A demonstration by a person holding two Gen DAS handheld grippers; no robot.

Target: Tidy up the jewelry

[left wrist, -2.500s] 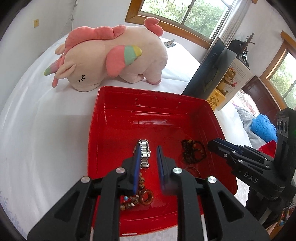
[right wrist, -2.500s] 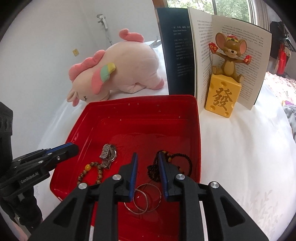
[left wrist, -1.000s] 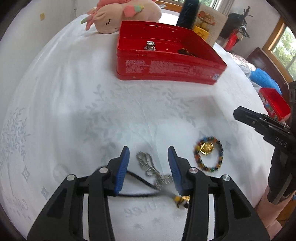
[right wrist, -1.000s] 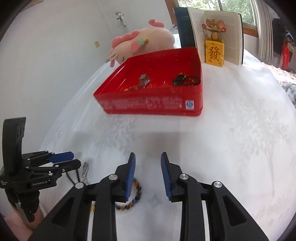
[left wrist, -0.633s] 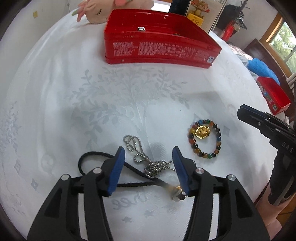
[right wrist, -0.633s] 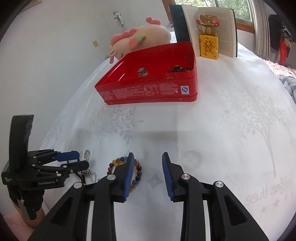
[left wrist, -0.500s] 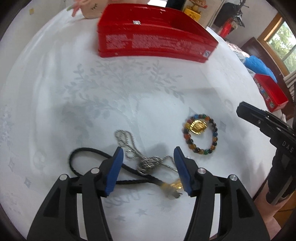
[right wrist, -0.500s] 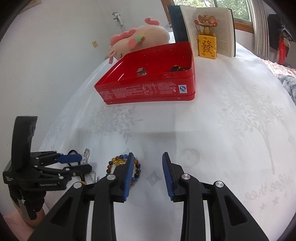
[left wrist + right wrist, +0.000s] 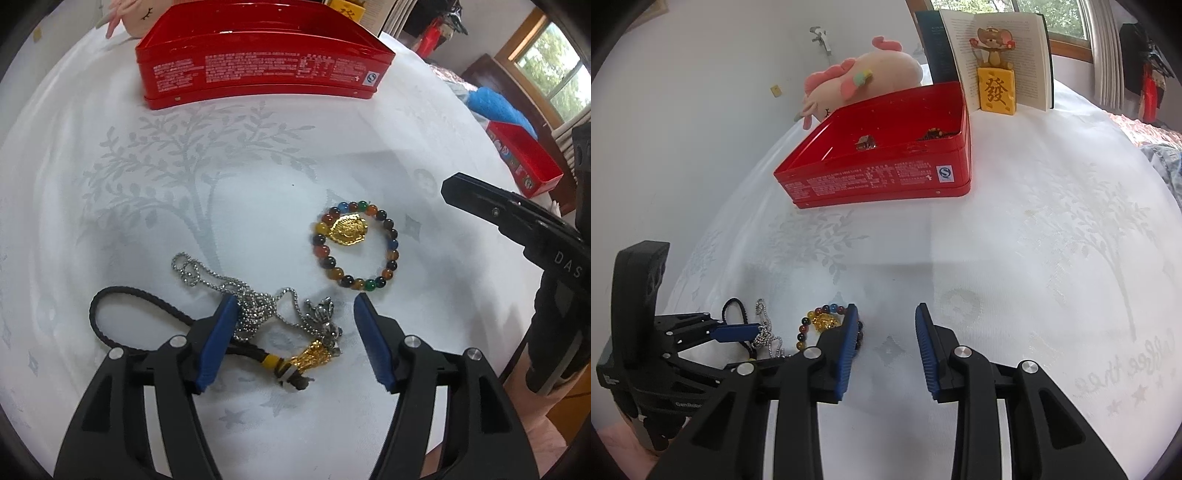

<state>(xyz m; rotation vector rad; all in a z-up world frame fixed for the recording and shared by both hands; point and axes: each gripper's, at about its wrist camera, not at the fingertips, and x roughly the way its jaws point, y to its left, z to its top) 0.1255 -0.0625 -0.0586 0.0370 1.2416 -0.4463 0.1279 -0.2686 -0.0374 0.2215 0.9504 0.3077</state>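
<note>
The left tool, jaws opening, straddled the silver chain (unpinched); next, clench. The right tool hung released.

light: bright, soft daylight from the far window
shadows: faint, on the white cloth
edges: fisheye bending, dark corners
focus: sharp

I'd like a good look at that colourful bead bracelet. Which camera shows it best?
The left wrist view: the bead bracelet lies whole on the white cloth, gold charm clear. In the right wrist view it is small, partly hidden behind the right gripper.
</note>
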